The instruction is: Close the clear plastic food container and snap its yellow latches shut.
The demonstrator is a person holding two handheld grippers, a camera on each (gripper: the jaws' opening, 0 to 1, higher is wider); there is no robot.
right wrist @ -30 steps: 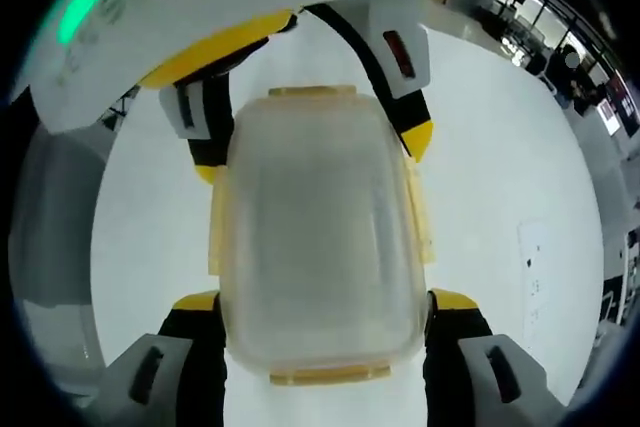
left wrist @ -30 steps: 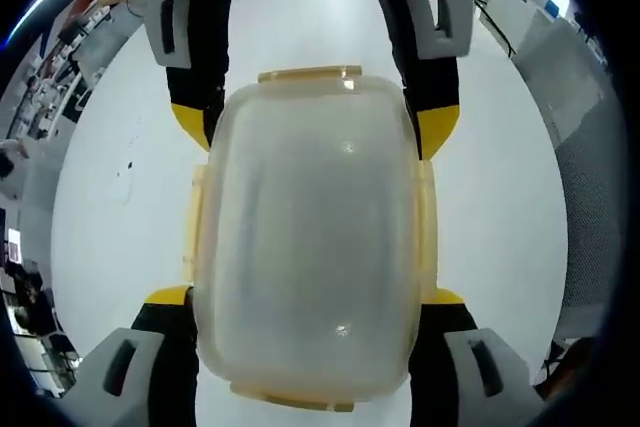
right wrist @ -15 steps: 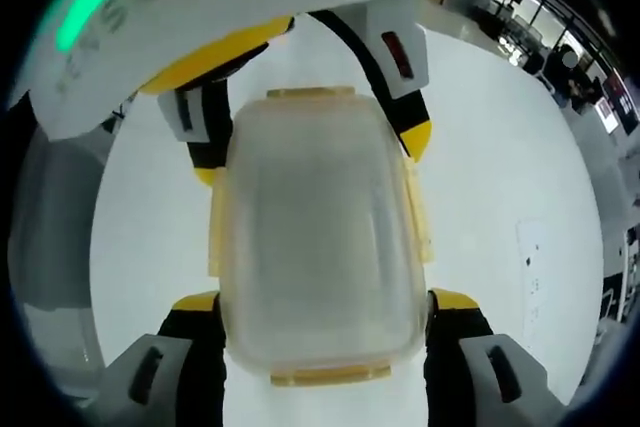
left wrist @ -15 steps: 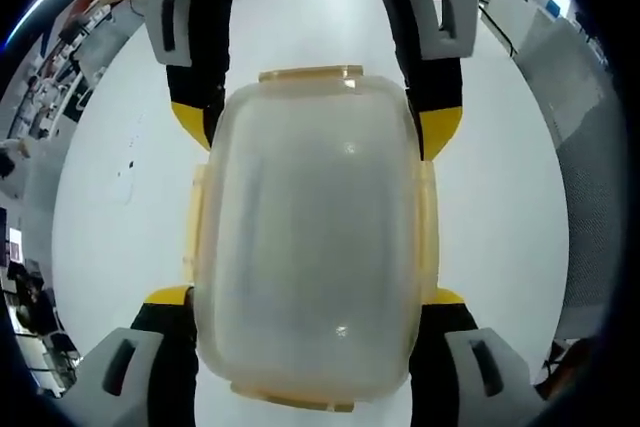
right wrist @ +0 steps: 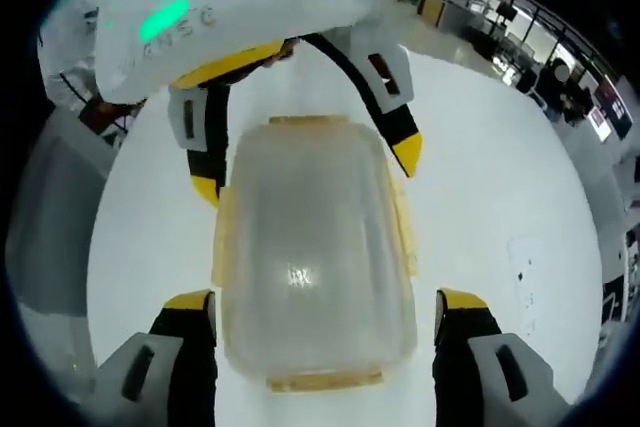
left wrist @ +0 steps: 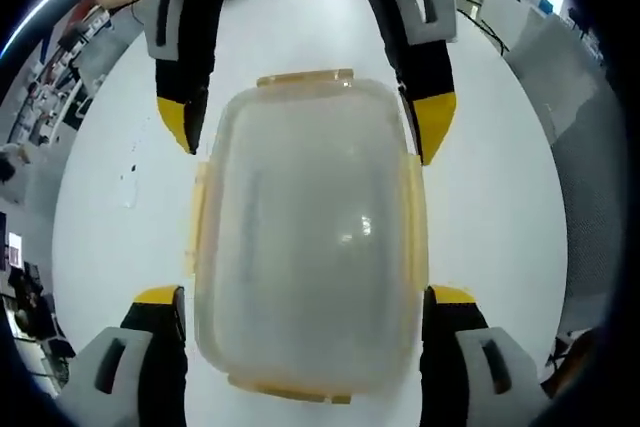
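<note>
The clear plastic food container (left wrist: 310, 247) (right wrist: 310, 247) lay flat on the white surface with its frosted, rounded-rectangular lid seated on top, and its pale yellow latches (left wrist: 305, 78) (right wrist: 308, 121) ran along all four edges, folded down against the container's sides and ends.

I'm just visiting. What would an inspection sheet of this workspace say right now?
Surface: white table, bare around the box.
Job's things: clear plastic container, lid on; yellow latches lie along its edges.
Clutter: nothing seen.
Grippers: left gripper and right gripper straddle opposite ends of the container, jaws apart and clear of its sides.
Cables: nothing seen.
Surroundings: an open room with desks and people far off.
</note>
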